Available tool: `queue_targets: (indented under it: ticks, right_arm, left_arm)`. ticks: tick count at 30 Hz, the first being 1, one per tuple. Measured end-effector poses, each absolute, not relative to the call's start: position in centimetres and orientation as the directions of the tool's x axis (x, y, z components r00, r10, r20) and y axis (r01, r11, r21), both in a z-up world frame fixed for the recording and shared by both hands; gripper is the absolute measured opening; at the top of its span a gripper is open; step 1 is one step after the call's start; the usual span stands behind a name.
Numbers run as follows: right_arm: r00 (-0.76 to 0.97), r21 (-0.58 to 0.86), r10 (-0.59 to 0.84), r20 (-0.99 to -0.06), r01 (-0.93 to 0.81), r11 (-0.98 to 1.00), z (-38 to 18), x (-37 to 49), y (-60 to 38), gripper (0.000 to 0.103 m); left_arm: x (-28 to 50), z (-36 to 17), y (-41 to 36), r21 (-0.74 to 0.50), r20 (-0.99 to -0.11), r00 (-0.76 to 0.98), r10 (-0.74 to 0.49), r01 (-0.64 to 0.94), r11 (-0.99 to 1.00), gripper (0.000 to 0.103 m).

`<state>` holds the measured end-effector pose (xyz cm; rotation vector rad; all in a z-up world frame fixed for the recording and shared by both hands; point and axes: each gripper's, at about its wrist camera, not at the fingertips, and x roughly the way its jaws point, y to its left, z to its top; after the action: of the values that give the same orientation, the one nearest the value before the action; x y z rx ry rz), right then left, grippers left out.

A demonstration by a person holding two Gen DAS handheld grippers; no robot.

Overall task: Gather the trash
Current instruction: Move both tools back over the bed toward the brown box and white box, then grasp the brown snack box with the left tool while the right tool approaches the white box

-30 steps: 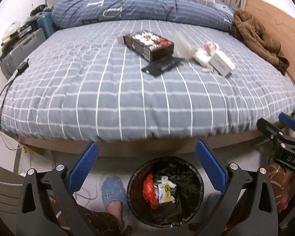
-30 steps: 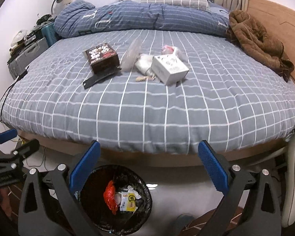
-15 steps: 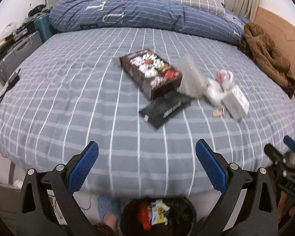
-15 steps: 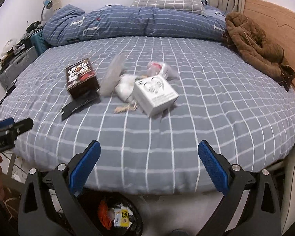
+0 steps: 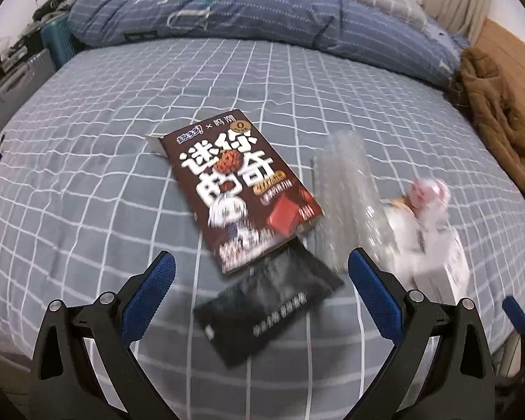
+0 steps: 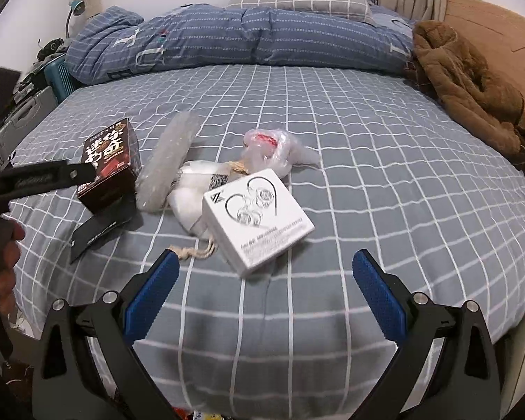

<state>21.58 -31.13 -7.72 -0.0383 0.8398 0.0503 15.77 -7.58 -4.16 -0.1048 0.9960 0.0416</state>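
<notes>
Right now the trash lies in a loose cluster on the grey checked bed (image 6: 367, 161), and the brown cookie box (image 5: 241, 189) serves as the landmark. Just below the box, touching its near end, lies a flat black pouch (image 5: 269, 309). To the right of the box, touching its edge, stands a crumpled strip of clear bubble wrap (image 5: 346, 189). Further right of the box sit a white cloth bag (image 6: 192, 196) with a drawstring, a crumpled clear plastic bag (image 6: 273, 150) with red print, and a white earphone box (image 6: 259, 220) — this last lies nearest the bed's edge on that side.

The left gripper (image 5: 260, 292) hangs over the near end of the cookie box and the black pouch, its jaws wide apart and holding nothing. The right gripper (image 6: 266, 287) is just short of the white earphone box, jaws likewise spread and empty. Far beyond the cookie box, a rumpled blue duvet (image 6: 248, 42) lies across the head of the bed, and a brown jacket (image 6: 469, 87) rests at the far right edge — well apart from the trash.
</notes>
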Motion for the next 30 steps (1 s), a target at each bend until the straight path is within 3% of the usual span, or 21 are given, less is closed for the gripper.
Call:
queue_targets:
  ticks: [26, 30]
  right_arm:
    - [0.629, 0.045, 0.101, -0.771, -0.104, 0.994, -11.0, 26.3, -30.6, 0.095]
    - [0.627, 0.047, 0.102, -0.773, -0.103, 0.994, -10.9, 26.2, -30.5, 0.089]
  left_arm:
    - [22.6, -7.0, -7.6, -0.027, -0.884, 0.465, 0.059, -0.175, 0.984, 0.098]
    - [22.3, -5.9, -7.6, -0.051, -0.883, 0.467, 0.038, -0.176, 0.983, 0.097]
